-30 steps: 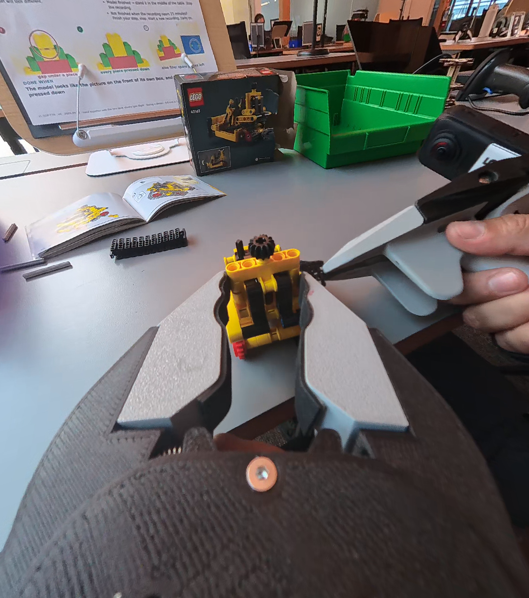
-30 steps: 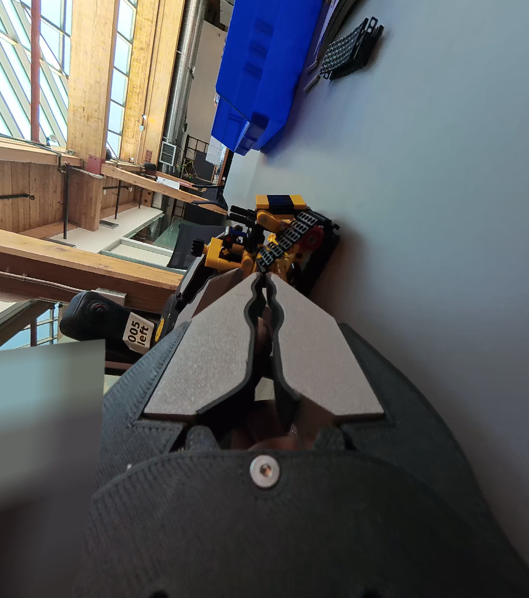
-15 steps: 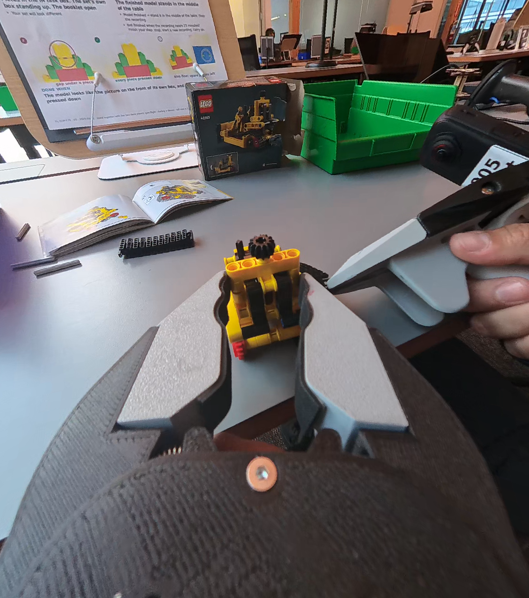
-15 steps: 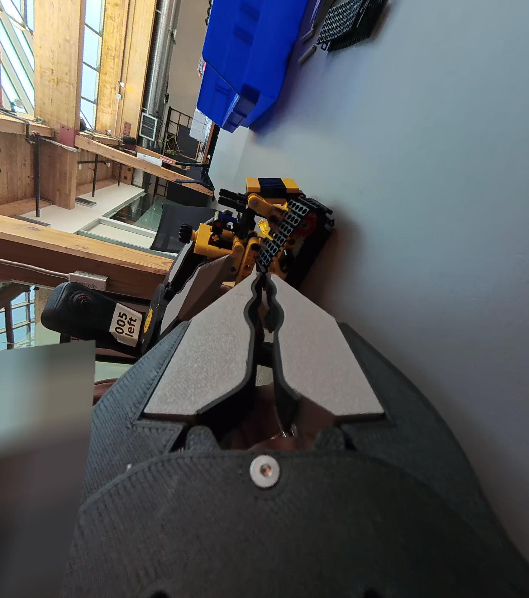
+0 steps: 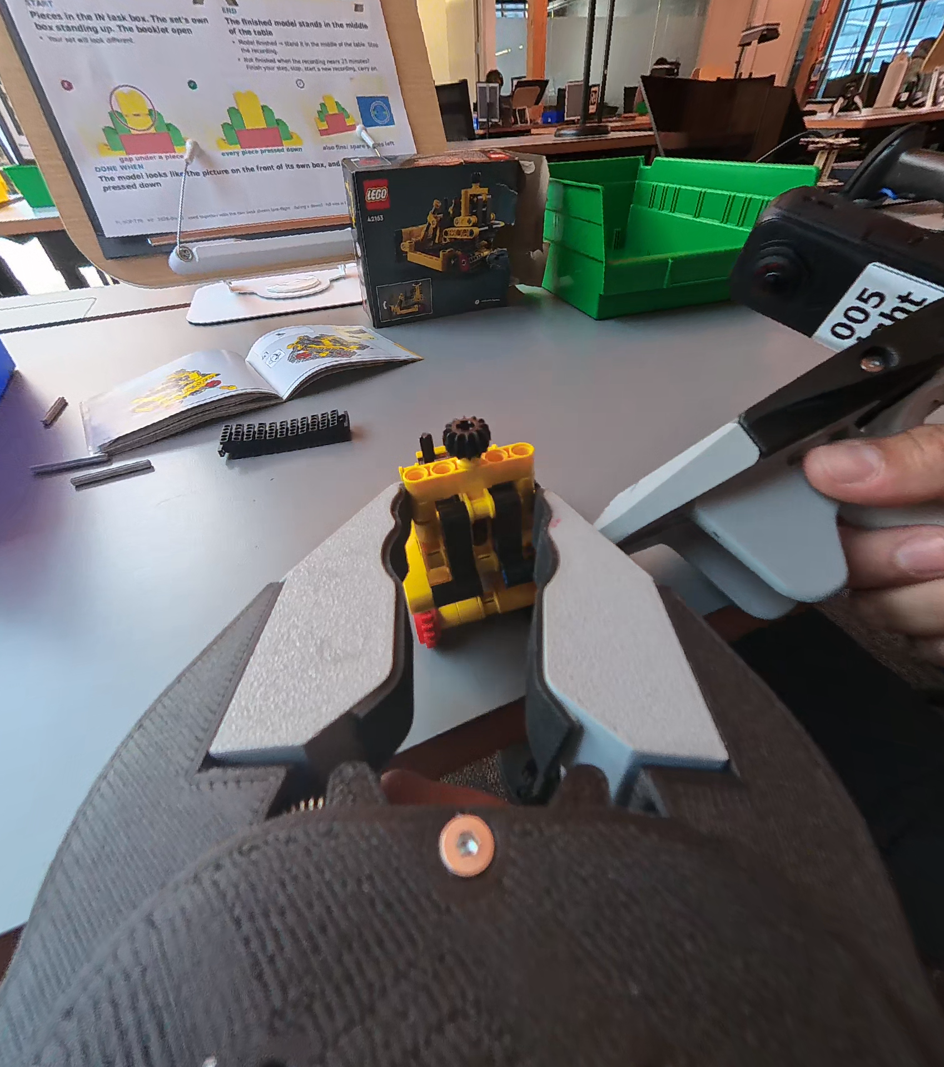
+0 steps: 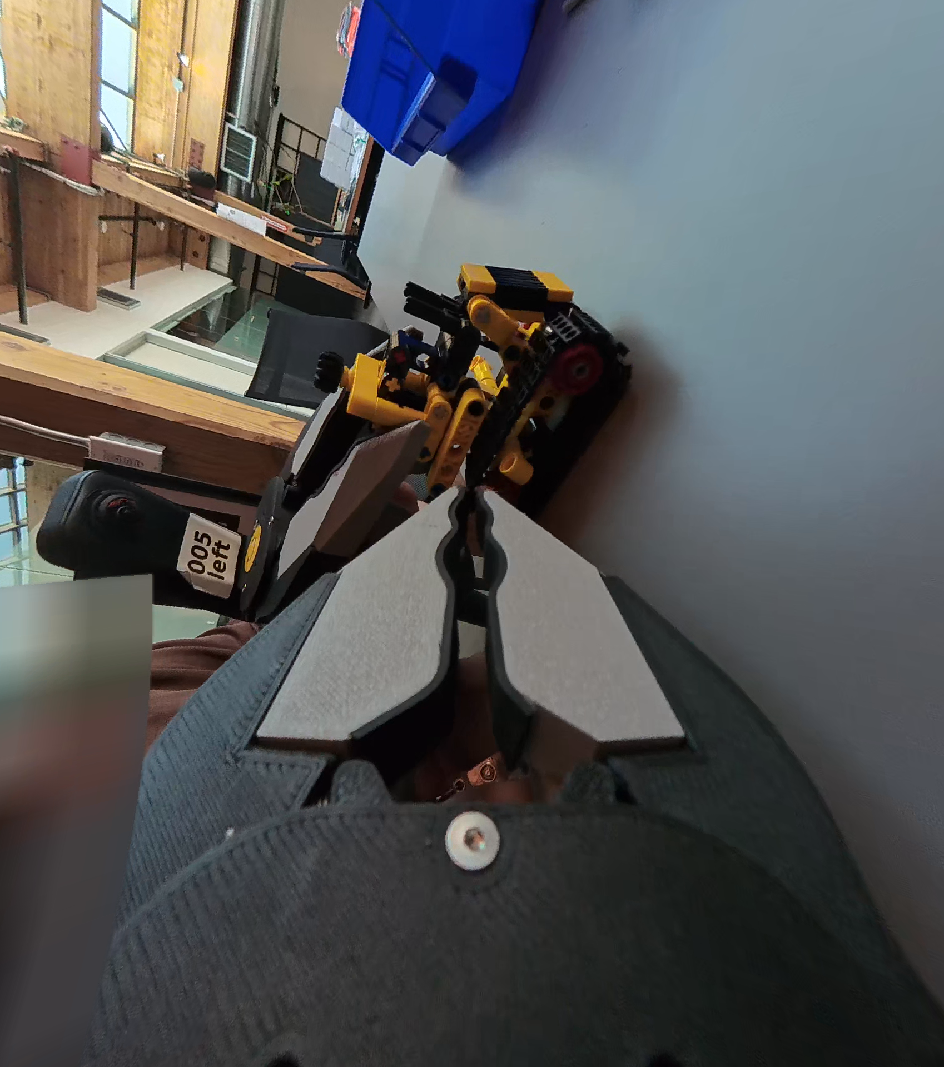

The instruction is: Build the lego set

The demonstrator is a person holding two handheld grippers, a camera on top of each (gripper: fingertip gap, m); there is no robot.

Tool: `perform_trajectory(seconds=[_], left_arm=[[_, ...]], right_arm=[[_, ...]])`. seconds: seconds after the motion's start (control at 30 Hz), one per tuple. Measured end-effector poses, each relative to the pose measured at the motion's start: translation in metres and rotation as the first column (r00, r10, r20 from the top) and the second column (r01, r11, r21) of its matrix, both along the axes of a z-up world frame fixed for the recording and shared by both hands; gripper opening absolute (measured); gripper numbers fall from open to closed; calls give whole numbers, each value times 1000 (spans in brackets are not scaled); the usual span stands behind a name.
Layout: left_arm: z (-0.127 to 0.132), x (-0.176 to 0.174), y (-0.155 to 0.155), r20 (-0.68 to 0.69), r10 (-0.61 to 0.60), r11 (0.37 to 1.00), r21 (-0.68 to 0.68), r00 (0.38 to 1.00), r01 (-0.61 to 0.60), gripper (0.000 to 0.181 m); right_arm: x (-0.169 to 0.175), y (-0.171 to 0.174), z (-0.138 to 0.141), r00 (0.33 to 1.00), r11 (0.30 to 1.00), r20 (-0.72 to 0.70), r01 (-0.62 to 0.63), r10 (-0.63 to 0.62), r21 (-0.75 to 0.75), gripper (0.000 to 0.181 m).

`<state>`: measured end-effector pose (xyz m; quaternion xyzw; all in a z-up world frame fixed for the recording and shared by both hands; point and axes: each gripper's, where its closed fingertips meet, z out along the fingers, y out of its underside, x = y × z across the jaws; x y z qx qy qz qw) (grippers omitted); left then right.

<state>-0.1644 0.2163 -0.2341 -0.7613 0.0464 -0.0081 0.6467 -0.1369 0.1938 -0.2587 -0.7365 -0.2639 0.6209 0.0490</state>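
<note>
Unmoved bulldozer (image 5: 469, 543) (between left tongs (image 5: 467, 519))

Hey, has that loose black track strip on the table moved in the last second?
No. In the left wrist view the black track strip still lies just in front of the open booklet, as before.

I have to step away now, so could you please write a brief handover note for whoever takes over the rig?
Left gripper: shut on the yellow bulldozer model, which rests on the grey table.
Right gripper: shut on the loose end of the black track at the model's side.
Done: body built.
Left: finish this track; second track strip lies by the open booklet, loose axles nearby.
</note>
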Motion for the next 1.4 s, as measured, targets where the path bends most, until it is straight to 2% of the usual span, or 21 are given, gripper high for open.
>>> perform_trajectory(seconds=[0.2,0.6,0.83,1.13,1.4], left_arm=[[0,2,0,-3,0,1000,7,1000,0,39],[0,6,-1,-25,-4,1000,21,1000,5,40],[0,6,-2,-14,-3,1000,17,1000,3,40],[0,5,-4,-14,-18,1000,14,1000,18,40],[0,5,-5,-12,-48,999,4,999,48,40]], right_arm=[[-2,-12,-2,1000,1000,0,-24,24,2,0],[4,-11,-10,1000,999,21,-13,11,50,0],[5,-10,-13,999,981,54,-7,-3,192,0],[4,-10,-14,997,899,60,10,-41,438,0],[4,-9,-14,998,867,42,17,-44,499,0]])
